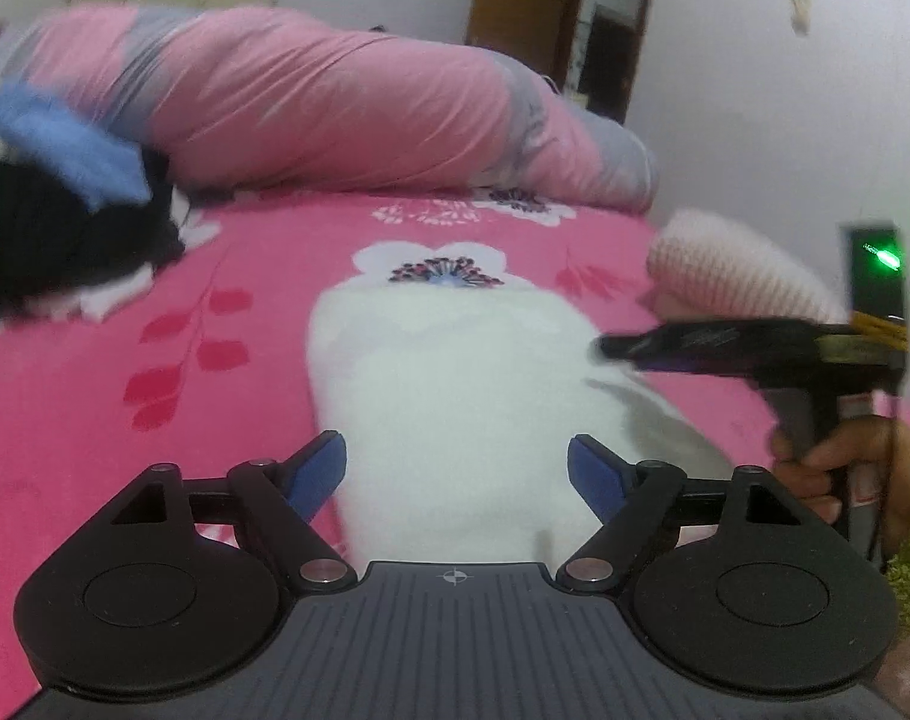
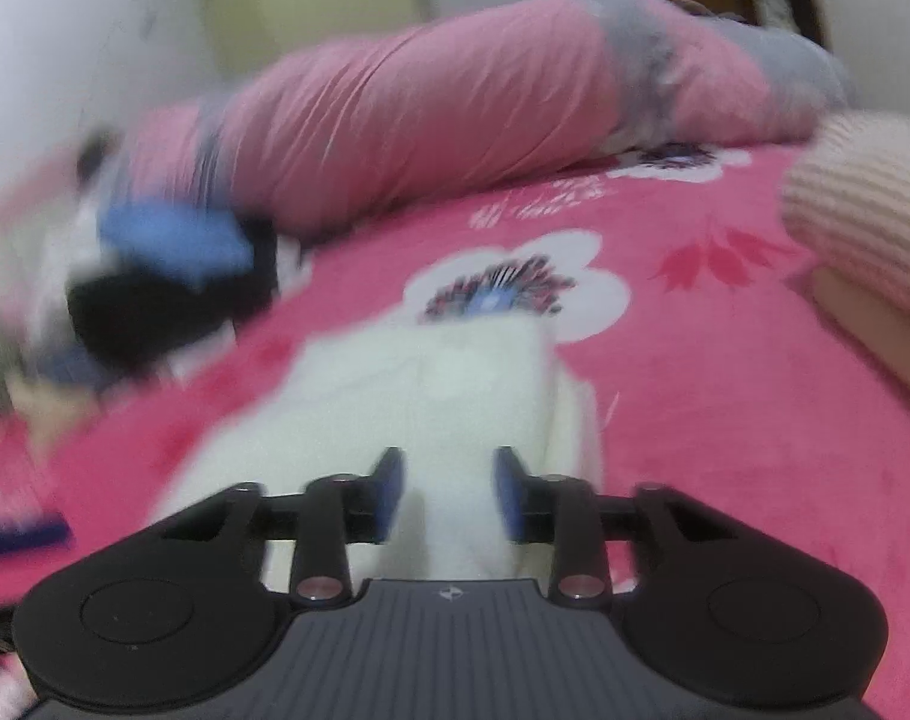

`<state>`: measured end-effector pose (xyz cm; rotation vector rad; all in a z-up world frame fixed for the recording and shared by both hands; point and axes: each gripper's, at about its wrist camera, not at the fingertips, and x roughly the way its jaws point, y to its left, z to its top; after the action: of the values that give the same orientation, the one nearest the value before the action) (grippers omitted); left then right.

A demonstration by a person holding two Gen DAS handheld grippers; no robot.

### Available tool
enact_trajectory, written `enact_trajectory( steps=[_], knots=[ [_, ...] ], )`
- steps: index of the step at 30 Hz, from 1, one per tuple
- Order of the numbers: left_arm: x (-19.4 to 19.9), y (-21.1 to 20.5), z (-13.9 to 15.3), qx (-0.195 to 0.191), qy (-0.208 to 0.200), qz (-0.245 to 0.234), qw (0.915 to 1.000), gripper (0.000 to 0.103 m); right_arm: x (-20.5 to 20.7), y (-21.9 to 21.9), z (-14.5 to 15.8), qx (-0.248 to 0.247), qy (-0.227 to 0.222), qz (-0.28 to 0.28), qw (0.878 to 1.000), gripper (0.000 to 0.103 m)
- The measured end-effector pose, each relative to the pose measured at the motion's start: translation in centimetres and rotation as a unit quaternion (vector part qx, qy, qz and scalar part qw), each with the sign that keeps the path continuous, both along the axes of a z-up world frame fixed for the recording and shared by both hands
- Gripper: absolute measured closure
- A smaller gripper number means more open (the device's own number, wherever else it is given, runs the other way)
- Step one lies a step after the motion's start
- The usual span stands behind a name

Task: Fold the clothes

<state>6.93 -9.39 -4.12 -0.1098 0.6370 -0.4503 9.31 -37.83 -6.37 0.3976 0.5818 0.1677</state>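
Pink floral bedspread (image 1: 263,420), white garment (image 1: 455,396), rolled quilt (image 1: 335,102) behind, dark clothes (image 1: 65,240) left.

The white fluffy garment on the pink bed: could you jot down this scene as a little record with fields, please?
surface: pink flowered bedspread
main item: white fluffy garment, lying folded in a long strip on the bedspread
left gripper: jaws wide apart, above the garment's near end, gripping nothing
right gripper: jaws apart, garment showing between them; contact unclear
far edge: long pink and grey bolster
left side: blurred pile of black and blue clothes
right side: pale ribbed knit item
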Motion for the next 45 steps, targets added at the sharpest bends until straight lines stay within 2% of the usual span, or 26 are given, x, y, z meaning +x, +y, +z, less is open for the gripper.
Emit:
enact_trajectory(
  steps=[2,3,5,6,8,11,14,15,17,19,20,23,25,27,29,32,35,38,43,45],
  knots=[
    [1.6,1.9,-0.9,-0.056,0.055,-0.007,0.9969,0.02,-1.0,-2.6,0.7,0.056,-0.012,-0.027,0.998,0.053],
    [2.6,2.8,-1.6,-0.09,0.087,-0.012,0.9921,0.02,-1.3,-4.0,0.4,0.088,-0.004,-0.035,0.996,0.051],
    [4.1,4.1,-2.9,-0.143,0.135,-0.02,0.9802,0.02,-1.8,-6.2,-0.6,0.142,0.025,-0.04,0.989,0.036],
    [4.7,4.4,-3.5,-0.16,0.152,-0.024,0.975,0.02,-2.0,-6.9,-1.3,0.162,0.044,-0.037,0.985,0.035],
    [5.5,4.3,-4.6,-0.177,0.168,-0.039,0.9691,0.018,-2.2,-7.8,-2.7,0.192,0.081,-0.025,0.978,0.031],
    [6.0,3.8,-5.4,-0.182,0.167,-0.066,0.9667,0.007,-2.2,-7.7,-4.2,0.211,0.125,0.005,0.97,0.026],
    [6.5,3.7,-5.8,-0.184,0.173,-0.083,0.9639,0.006,-1.7,-6.5,-5.5,0.222,0.165,0.044,0.96,0.023],
    [6.7,3.7,-5.9,-0.186,0.178,-0.087,0.9624,0.006,-1.5,-5.9,-5.7,0.222,0.171,0.057,0.958,0.023],
    [7.3,4.1,-6.5,-0.193,0.195,-0.088,0.9575,0.006,-1.0,-5.0,-5.7,0.218,0.173,0.077,0.957,0.014],
    [8.1,4.1,-7.5,-0.203,0.226,-0.084,0.949,0.008,-0.4,-4.3,-5.6,0.223,0.171,0.092,0.955,0.006],
    [8.4,3.8,-8.0,-0.207,0.238,-0.081,0.9454,0.008,-0.1,-3.9,-5.5,0.226,0.17,0.099,0.954,0.005],
    [8.6,2.7,-8.1,-0.203,0.234,-0.086,0.9467,0.007,1.0,-3.3,-5.8,0.234,0.169,0.106,0.952,0.004],
    [8.4,1.9,-7.8,-0.19,0.229,-0.088,0.9506,0.006,1.3,-3.1,-6.1,0.241,0.164,0.108,0.951,0.005],
    [7.9,1.2,-7.3,-0.176,0.223,-0.097,0.9541,0.006,1.1,-2.9,-5.9,0.238,0.16,0.106,0.952,0.01],
    [7.3,1.3,-6.6,-0.177,0.215,-0.112,0.954,0.007,0.3,-2.7,-5.4,0.222,0.154,0.103,0.957,0.022],
    [6.5,1.4,-5.8,-0.171,0.201,-0.126,0.9563,0.01,-0.8,-2.4,-4.9,0.213,0.143,0.096,0.962,0.031],
    [5.6,1.5,-5.1,-0.159,0.191,-0.131,0.9598,0.012,-2.0,-1.6,-4.1,0.21,0.135,0.099,0.963,0.036],
    [4.1,2.6,-4.5,-0.159,0.185,-0.133,0.9606,0.014,-3.7,-0.3,-3.4,0.199,0.13,0.107,0.965,0.038],
    [-0.8,5.1,-3.9,-0.137,0.181,-0.156,0.9614,0.015,-8.0,2.2,-3.6,0.204,0.134,0.131,0.961,0.038],
    [-2.7,5.8,-4.5,-0.133,0.194,-0.157,0.9594,0.015,-10.2,3.0,-4.0,0.205,0.132,0.137,0.96,0.038]
  ],
)
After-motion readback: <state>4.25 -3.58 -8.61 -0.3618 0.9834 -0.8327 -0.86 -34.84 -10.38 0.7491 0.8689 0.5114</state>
